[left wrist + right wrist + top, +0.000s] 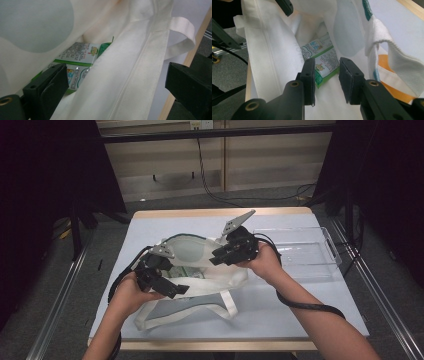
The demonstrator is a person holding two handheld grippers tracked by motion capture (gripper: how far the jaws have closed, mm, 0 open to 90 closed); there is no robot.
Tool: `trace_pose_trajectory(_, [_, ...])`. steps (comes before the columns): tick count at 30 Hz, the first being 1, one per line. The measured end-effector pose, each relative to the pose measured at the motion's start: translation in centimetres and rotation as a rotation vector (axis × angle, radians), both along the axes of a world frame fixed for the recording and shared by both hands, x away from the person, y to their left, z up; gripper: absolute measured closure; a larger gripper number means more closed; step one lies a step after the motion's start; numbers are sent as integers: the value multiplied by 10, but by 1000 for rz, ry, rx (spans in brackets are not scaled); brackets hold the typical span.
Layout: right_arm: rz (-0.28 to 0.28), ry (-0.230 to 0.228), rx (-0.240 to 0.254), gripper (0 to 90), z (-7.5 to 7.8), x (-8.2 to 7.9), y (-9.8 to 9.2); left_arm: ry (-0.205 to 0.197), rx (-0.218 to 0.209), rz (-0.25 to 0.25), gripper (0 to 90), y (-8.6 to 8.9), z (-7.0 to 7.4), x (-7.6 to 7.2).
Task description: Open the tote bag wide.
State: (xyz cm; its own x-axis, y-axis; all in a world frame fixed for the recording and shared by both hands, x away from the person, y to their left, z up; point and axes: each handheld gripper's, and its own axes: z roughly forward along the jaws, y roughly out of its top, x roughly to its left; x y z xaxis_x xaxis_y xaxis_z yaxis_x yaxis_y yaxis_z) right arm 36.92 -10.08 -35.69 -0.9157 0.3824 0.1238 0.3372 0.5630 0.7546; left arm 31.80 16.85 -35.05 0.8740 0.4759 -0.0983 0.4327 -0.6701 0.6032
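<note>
A white cloth tote bag [202,292] lies on the table with its mouth held up. Inside it rests a green and white printed packet [80,53] [322,56]. My left gripper [172,282] is at the bag's near rim, its jaws spread wide with the seamed rim [130,72] passing between them untouched. My right gripper [220,256] points into the bag's mouth from the far side. Its jaws [325,67] stand partly apart, with the packet showing beyond the gap and nothing pressed between the pads.
A clear plastic bin [305,252] stands on the table at the right, behind my right hand. The bag's handles [227,302] trail toward the front edge. The table top is covered by a pale sheet [150,227].
</note>
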Motion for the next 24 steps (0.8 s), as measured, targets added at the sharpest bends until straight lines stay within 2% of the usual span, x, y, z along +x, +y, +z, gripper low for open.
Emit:
trace_pose_trajectory(2, [-8, 1, 0, 661, 0, 1, -1, 2, 6, -9, 45, -2, -1, -1])
trace_pose_trajectory(3, [-9, 0, 3, 662, 0, 1, -1, 0, 19, -34, 45, -1, -1, 0])
trace_pose_trajectory(4, [-11, 1, 2, 663, 0, 1, -1, 10, -7, -4, 45, -3, -3, -2])
trace_pose_trajectory(5, [-12, 5, 3, 664, 0, 2, -1, 6, 10, -12, 45, -3, -3, -2])
trace_pose_trajectory(7, [-10, 5, 2, 666, -1, 2, -1, 9, -2, -13, 44, -4, -4, -4])
trace_pose_trajectory(9, [-4, 3, -1, 666, 0, 2, 0, 13, 11, -16, 45, -5, -6, -5])
trace_pose_trajectory(10, [-5, 4, -2, 666, 0, 2, 0, 9, 34, -36, 44, -5, -6, -5])
trace_pose_trajectory(13, [-3, 6, -1, 666, -1, 2, -1, 12, 32, -32, 42, -7, -9, -6])
trace_pose_trajectory(14, [-4, 6, -2, 665, -1, 2, -1, 5, 54, -56, 41, -7, -9, -5])
trace_pose_trajectory(15, [-9, 4, 1, 665, -1, 2, -1, 5, 59, -61, 39, -7, -10, -5])
trace_pose_trajectory(17, [-8, 7, 5, 665, 0, 3, -3, 17, 64, -58, 37, -8, -11, -4])
trace_pose_trajectory(19, [-8, 5, 4, 664, 0, 3, -3, 12, 77, -60, 36, -9, -11, -4])
trace_pose_trajectory(20, [-7, 4, 4, 663, 0, 2, -3, 20, 44, -32, 37, -11, -13, -6])
trace_pose_trajectory(21, [-6, 4, 4, 663, 0, 2, -4, 14, 45, -33, 36, -12, -14, -7])
trace_pose_trajectory(22, [-6, 3, 3, 662, 0, 3, -4, 12, 78, -55, 35, -12, -13, -6])
trace_pose_trajectory(23, [-7, 2, 3, 663, 0, 3, -4, 15, 67, -39, 36, -13, -15, -7])
trace_pose_trajectory(24, [-6, 4, 5, 662, 0, 3, -4, 8, 101, -60, 36, -13, -15, -6])
